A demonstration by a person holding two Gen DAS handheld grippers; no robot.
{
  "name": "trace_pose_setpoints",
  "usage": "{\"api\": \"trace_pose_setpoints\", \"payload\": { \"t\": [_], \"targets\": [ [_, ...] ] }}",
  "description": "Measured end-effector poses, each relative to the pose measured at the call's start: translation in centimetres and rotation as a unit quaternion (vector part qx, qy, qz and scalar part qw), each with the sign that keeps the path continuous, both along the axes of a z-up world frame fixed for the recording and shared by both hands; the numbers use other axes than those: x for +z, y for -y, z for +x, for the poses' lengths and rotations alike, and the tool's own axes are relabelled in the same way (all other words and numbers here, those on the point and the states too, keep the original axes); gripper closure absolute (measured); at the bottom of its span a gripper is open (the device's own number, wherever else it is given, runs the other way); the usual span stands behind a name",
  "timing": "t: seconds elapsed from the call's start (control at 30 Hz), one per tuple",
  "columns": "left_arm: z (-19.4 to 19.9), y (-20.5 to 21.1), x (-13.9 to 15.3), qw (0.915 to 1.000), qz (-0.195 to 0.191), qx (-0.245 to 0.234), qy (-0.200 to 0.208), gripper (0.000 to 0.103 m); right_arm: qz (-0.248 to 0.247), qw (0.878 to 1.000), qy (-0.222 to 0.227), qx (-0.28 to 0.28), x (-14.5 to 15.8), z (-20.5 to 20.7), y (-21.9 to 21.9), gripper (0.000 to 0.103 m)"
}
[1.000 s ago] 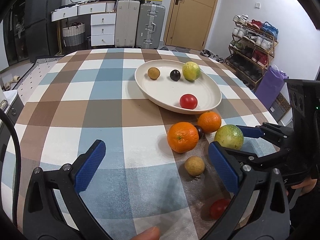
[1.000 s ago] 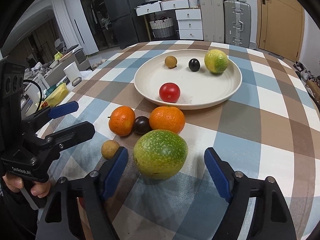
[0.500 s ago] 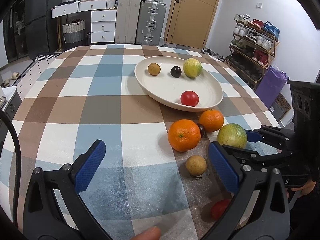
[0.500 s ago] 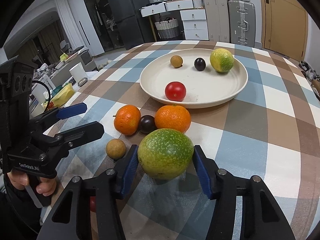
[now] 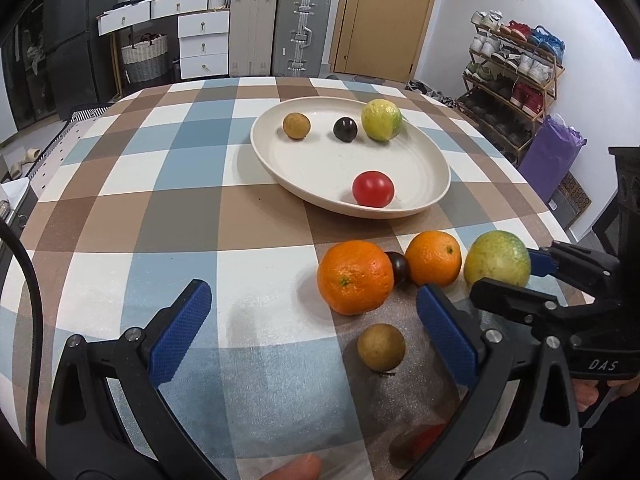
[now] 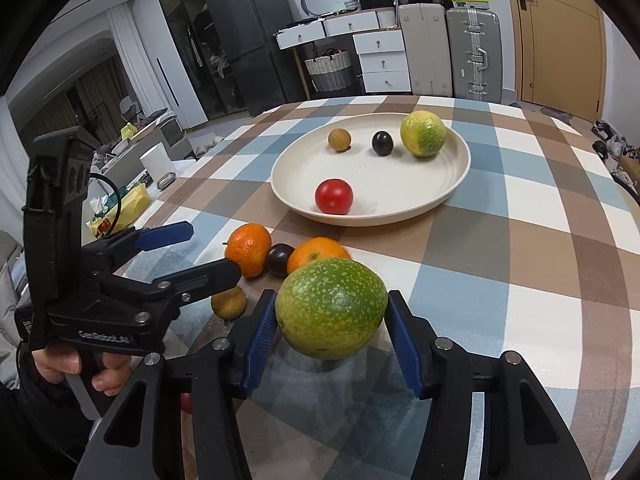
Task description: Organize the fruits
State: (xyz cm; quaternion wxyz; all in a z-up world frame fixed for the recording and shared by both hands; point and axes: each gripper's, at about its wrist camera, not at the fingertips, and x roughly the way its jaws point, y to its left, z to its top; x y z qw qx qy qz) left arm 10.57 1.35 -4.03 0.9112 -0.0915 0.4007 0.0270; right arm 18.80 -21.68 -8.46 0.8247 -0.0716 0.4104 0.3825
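A table (image 5: 168,216) under a cloth checked in blue, brown and white fills the near part of the room. Beyond its far edge stand two hard suitcases (image 5: 280,32), one beige and one silver, next to a white chest of drawers (image 5: 202,46) with a wicker basket (image 5: 144,56) beside it. A wooden door (image 5: 384,16) is set in the far wall. Along the white right-hand wall runs a shoe rack (image 5: 516,76) full of shoes, with a purple bag (image 5: 550,152) just nearer. To the far left stands a dark fridge (image 6: 248,40). The light is even and soft.
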Motion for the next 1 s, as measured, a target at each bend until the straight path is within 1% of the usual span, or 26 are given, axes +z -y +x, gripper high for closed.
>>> {"api": "trace_pose_setpoints", "payload": {
  "t": [0.1, 0.2, 0.37, 0.4, 0.47, 0.5, 0.57, 0.6, 0.67, 1.0],
  "targets": [
    [0.3, -0.2, -0.2, 0.9999, -0.012, 0.0, -0.003, 0.002, 0.001, 1.0, 0.001, -0.006, 0.1, 0.2, 0.5, 0.048],
    [0.7, -0.6, -0.4, 0.9995, -0.03, -0.004, -0.006, 0.012, 0.003, 1.0, 0.001, -0.011, 0.2, 0.4, 0.9, 0.048],
    [1.2, -0.8, -0.9, 0.9983, -0.053, -0.017, -0.016, 0.033, 0.004, 1.0, 0.003, -0.016, 0.3, 0.6, 1.2, 0.048],
    [1.2, -0.8, -1.0, 0.9981, -0.057, -0.02, -0.016, 0.035, 0.004, 1.0, 0.003, -0.017, 0.4, 0.6, 1.2, 0.048],
    [1.3, -0.7, -0.9, 0.9975, -0.063, -0.028, -0.012, 0.044, 0.006, 1.0, 0.004, -0.019, 0.4, 0.6, 1.4, 0.048],
    [1.3, -0.7, -0.9, 0.9972, -0.066, -0.031, -0.011, 0.047, 0.007, 1.0, 0.004, -0.02, 0.4, 0.6, 1.4, 0.048],
    [1.3, -0.6, -0.8, 0.996, -0.078, -0.042, -0.006, 0.061, 0.007, 1.0, 0.004, -0.019, 0.4, 0.6, 1.4, 0.048],
    [1.1, -0.5, -0.8, 0.9956, -0.082, -0.047, -0.004, 0.065, 0.006, 1.0, 0.004, -0.019, 0.4, 0.6, 1.4, 0.048],
    [1.0, -0.3, -0.6, 0.9959, -0.075, -0.051, -0.002, 0.065, 0.006, 1.0, 0.005, -0.019, 0.5, 0.5, 1.4, 0.048],
    [0.1, -0.4, 0.6, 0.9952, -0.077, -0.054, 0.023, 0.065, 0.01, 1.0, 0.009, -0.02, 0.8, 0.8, 1.2, 0.048]
  ]
}}
